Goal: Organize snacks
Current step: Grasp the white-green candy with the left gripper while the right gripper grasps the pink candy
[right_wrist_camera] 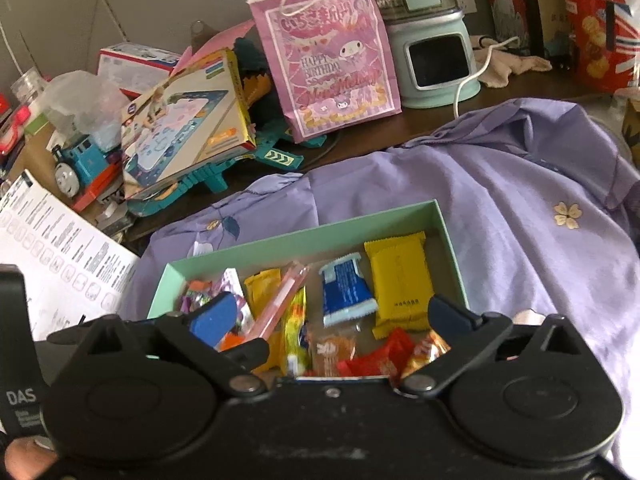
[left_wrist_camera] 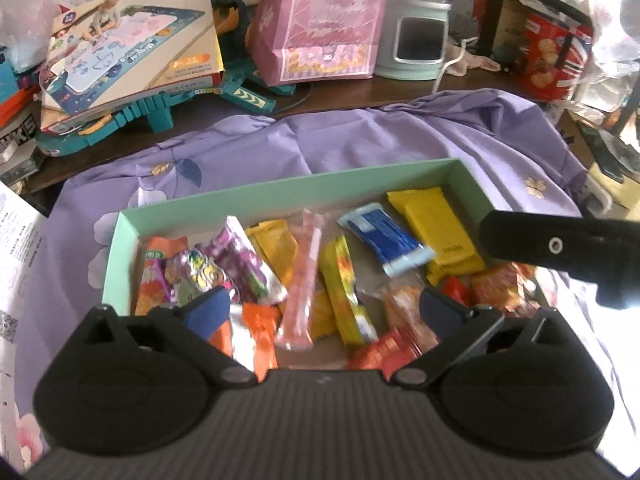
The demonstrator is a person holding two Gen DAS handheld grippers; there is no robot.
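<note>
1. Both pairs of jaws stand spread wide with nothing gripped: the left gripper (left_wrist_camera: pixel 322 312) and the right gripper (right_wrist_camera: pixel 336 320) each show blue pads far apart above the snacks.
2. The mint-green box (left_wrist_camera: pixel 280 196) lies on a purple cloth (left_wrist_camera: pixel 400 136), beyond and below both grippers, its near edge hidden behind them.
3. Between the left gripper's pads lie a pink stick pack (left_wrist_camera: pixel 304 276) and a yellow-orange bar (left_wrist_camera: pixel 346 292); neither pad seems to touch them, though the view is blurred.
4. Farther right in the box are a blue-and-white packet (left_wrist_camera: pixel 384 240) and a flat yellow packet (left_wrist_camera: pixel 436 232).
5. Red and orange wrappers (right_wrist_camera: pixel 384 360) sit at the box's near right, just inside the right gripper's span.
6. A pink gift bag (right_wrist_camera: pixel 332 60) stands at the far side, well apart from the box.
</note>
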